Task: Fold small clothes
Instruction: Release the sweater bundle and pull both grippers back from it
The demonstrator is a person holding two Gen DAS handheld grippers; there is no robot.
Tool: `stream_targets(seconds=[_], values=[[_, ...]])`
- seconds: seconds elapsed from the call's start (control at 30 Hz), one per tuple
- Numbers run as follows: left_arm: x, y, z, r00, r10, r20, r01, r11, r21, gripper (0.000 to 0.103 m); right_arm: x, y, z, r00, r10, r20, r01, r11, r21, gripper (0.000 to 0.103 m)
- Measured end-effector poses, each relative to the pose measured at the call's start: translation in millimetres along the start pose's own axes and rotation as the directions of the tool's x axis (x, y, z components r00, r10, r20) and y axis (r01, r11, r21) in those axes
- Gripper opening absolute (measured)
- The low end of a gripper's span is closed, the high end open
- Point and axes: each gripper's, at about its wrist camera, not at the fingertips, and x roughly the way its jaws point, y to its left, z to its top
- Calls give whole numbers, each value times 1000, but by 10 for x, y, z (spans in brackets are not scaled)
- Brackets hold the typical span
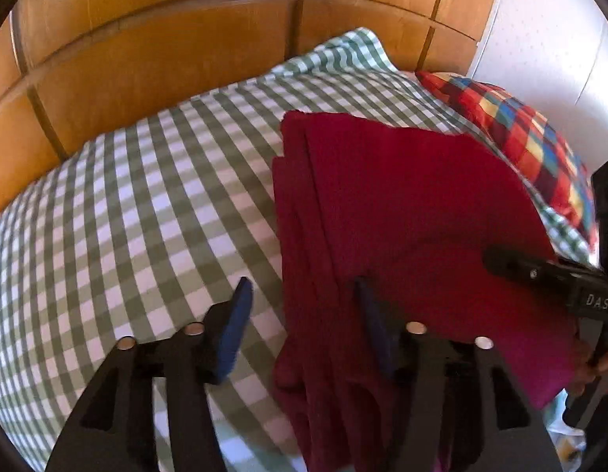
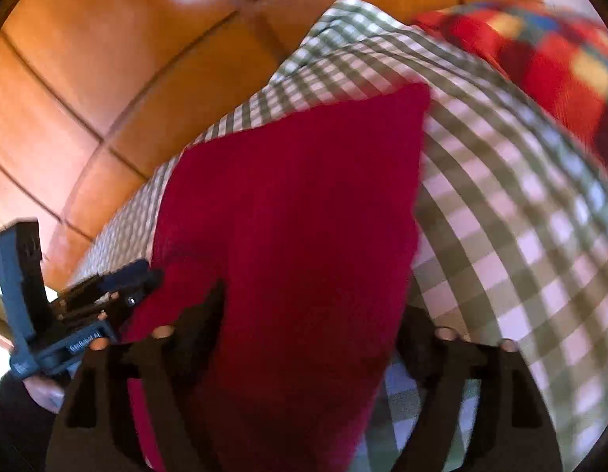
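Checked cotton bedsheet (image 1: 146, 181) carries folded crimson knit garment (image 1: 402, 204) (ribbed, rectangular); both grippers' fingers (image 1: 235, 322) released.

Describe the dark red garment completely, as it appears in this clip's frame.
The dark red garment looks like soft knit fabric, folded into a flat layered rectangle with stacked edges along one side. It lies on the green-and-white checked bedsheet, near a multicoloured plaid pillow. Both tools are over it; whether either touches it is unclear.
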Motion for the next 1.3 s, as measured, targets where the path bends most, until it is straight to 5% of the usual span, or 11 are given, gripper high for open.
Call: stream_targets(seconds=[0.17,0.3,0.43,0.63,0.77,1.0,1.17,1.3], values=[[-161,102,-50,999,-24,28,26,998,-63,63,-172,70,132,995,-88,41,89,995,-33,86],[-518,-24,-127,988,77,136,-70,996,-57,63,-536,461,151,949,-242,201,274,950,-148,86],[-732,-188,-245,968,128,215,-122,992,-42,63,-841,696,-24,936,-215,279,276,939,-204,79],[-582,-327,-330,974,152,169,-155,988,7,63,-550,800,-301,952,-246,182,288,920,-266,55],[-333,-294,-353,986,122,113,-122,992,-9,63,-261,682,-404,930,-303,207,353,892,-282,57],[-544,-206,-371,984,94,149,-82,993,-86,63,-352,712,-410,925,-312,217,363,895,-258,58],[-788,-247,-452,973,117,200,-99,990,-99,63,-439,753,-466,922,-328,205,370,901,-227,78],[-961,-241,-539,966,126,224,-102,988,-118,63,-499,800,-556,921,-340,193,377,903,-209,82]])
